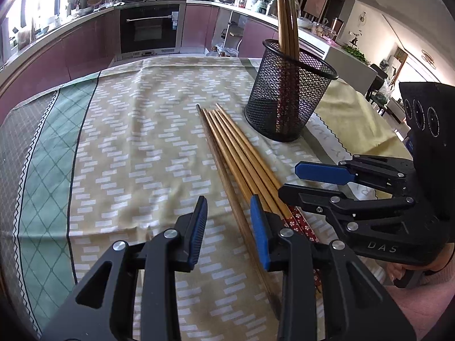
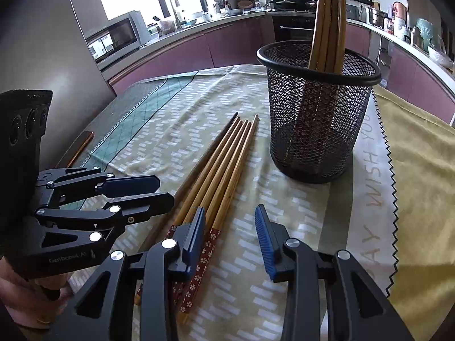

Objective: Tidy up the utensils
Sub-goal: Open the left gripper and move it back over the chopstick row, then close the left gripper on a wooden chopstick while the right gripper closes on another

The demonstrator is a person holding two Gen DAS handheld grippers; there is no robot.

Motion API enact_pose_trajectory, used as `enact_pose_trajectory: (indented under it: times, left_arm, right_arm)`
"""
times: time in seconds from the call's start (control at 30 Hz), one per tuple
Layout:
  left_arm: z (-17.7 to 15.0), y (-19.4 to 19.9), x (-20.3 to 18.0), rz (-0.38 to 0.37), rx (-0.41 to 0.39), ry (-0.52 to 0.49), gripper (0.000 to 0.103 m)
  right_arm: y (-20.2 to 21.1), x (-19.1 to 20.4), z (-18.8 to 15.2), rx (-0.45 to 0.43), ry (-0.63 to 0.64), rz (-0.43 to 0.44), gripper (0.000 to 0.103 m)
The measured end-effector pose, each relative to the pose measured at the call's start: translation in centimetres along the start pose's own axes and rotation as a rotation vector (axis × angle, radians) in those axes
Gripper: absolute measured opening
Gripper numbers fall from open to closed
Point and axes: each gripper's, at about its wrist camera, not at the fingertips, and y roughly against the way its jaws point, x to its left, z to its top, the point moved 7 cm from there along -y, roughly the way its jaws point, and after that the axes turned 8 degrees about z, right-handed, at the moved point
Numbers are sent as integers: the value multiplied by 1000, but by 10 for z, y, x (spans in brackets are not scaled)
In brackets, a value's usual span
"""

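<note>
Spread over the whole table, a patterned tablecloth [image 1: 136,147] in beige with short white dashes, bordered on one side by a green lattice band. Further right, overlapping it, a yellow cloth [image 2: 421,170] with a zigzag edge. Standing upright on the beige cloth, a black mesh cup [image 1: 287,96], already holding several wooden chopsticks [image 1: 287,20] that lean together against its far rim and stick out well above it. Just beside the cup, apart from it, a bundle of loose chopsticks [image 1: 241,153] lying flat and side by side, thin tips toward the cup, red flower-printed butt ends toward the cameras; one darker stick on the outer side of the row. Poised over those butt ends from either side, both tools. Left gripper [image 1: 229,227]: blue-padded fingers [image 1: 199,227] parted moderately, nothing clamped, the right-hand pad just at the edge of the bundle, the darker stick lying in the gap below. Right gripper [image 2: 230,241]: likewise partly spread and empty, its left-hand pad over the flowered ends, bare cloth under the gap. At the bottom corner of the right wrist view, a hand [image 2: 25,298] gripping the left tool's handle.
</note>
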Motion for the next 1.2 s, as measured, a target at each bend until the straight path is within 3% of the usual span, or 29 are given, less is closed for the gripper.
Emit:
enact_pose_trajectory:
  times: [0.47,0.67,1.2]
  left_arm:
    - [-2,-12,3,25,17,-4,26]
    - [-2,-13,3,32,21,-6,24]
    - [21,-31,5,66,35,-41,19]
  right_arm:
    - [-1,-8,0,12,5,-38,31]
    - [-6,-4,2,30,35,-65,24]
    - [-25,-10,25,27,45,-90,22]
